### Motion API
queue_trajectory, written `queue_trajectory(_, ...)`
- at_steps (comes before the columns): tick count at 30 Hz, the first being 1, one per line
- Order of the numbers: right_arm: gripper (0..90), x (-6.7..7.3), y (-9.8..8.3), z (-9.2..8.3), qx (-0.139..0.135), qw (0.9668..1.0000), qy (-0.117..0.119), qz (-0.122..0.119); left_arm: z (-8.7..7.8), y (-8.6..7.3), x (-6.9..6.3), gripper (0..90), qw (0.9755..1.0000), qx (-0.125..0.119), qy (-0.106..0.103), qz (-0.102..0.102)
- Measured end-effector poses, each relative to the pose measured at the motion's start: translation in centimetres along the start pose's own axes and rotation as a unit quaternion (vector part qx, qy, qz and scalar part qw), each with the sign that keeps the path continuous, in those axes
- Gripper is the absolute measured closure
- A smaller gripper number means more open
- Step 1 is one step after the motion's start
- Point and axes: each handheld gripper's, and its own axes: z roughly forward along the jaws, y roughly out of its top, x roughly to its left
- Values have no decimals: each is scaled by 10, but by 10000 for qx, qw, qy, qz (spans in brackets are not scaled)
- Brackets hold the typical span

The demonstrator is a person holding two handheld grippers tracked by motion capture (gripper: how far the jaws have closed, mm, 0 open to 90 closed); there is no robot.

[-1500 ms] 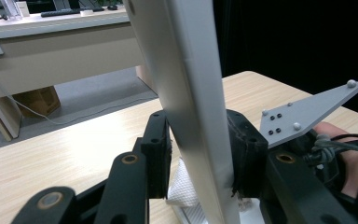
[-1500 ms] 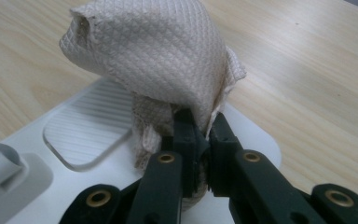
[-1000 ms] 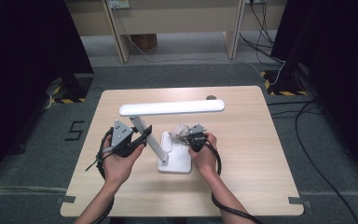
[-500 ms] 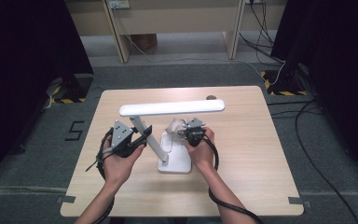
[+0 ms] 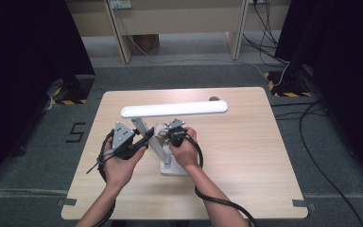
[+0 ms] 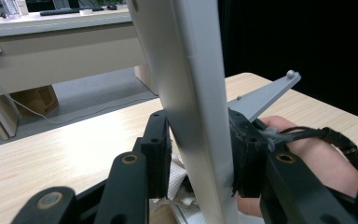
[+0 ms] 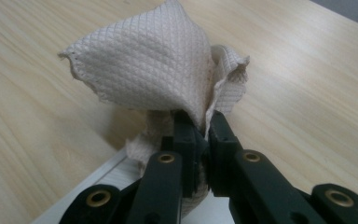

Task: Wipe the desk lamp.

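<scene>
Both forearms come in from the bottom edge and angle inward, hands side by side near the middle. The left hand (image 5: 123,163) wraps its gripper (image 5: 147,135) from below, jaws aimed right and clamped with a gap between the pads. The right gripper (image 5: 163,132) points away from the person, jaws pinched nearly together, wrist fairly straight.
</scene>
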Motion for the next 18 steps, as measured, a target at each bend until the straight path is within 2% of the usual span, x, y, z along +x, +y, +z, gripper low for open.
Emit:
queue_trajectory(9, 849, -8, -7, -3, -4, 9999, -112, 84, 0, 0, 0, 641, 10000, 15, 6, 3)
queue_trajectory(18, 850, -19, -19, -7, 83, 9992, -379, 82, 0, -1, 0, 641, 10000, 12, 13, -3)
